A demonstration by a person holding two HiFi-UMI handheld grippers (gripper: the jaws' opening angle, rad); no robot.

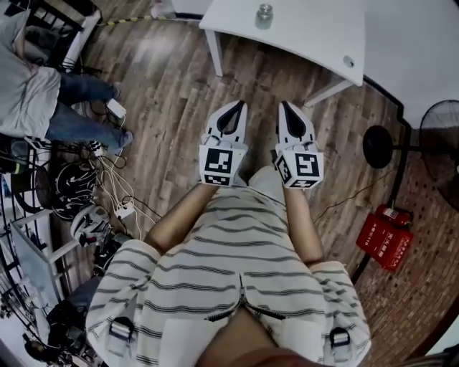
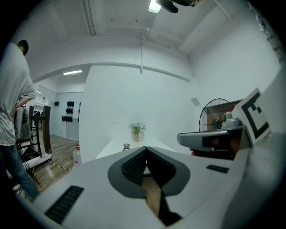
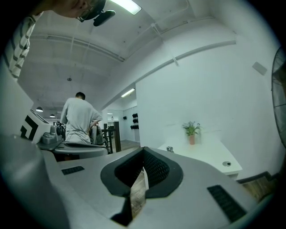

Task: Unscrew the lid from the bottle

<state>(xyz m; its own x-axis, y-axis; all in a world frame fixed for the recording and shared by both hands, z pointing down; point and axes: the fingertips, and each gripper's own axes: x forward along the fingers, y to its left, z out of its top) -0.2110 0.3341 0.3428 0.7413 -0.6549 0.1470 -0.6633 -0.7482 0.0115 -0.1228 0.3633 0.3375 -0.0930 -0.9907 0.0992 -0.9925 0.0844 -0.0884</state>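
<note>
A small clear bottle with a metal lid (image 1: 264,16) stands on the white table (image 1: 308,29) ahead of me, well beyond both grippers. The left gripper view shows the bottle (image 2: 126,146) small and far off, and so does the right gripper view, bottle (image 3: 170,149). My left gripper (image 1: 240,106) and right gripper (image 1: 283,106) are held side by side over the wooden floor, short of the table, pointing at it. Both are shut with nothing between the jaws. The left gripper (image 2: 145,150) and the right gripper (image 3: 143,150) show their jaws meeting at the tip.
A potted plant (image 2: 136,130) stands at the table's far end and a round grommet (image 1: 348,62) sits near its right corner. A standing fan (image 1: 437,136) and a red box (image 1: 385,238) are on the right. On the left are a person (image 1: 43,100), cables (image 1: 107,179) and a plastic bottle on the floor (image 2: 77,155).
</note>
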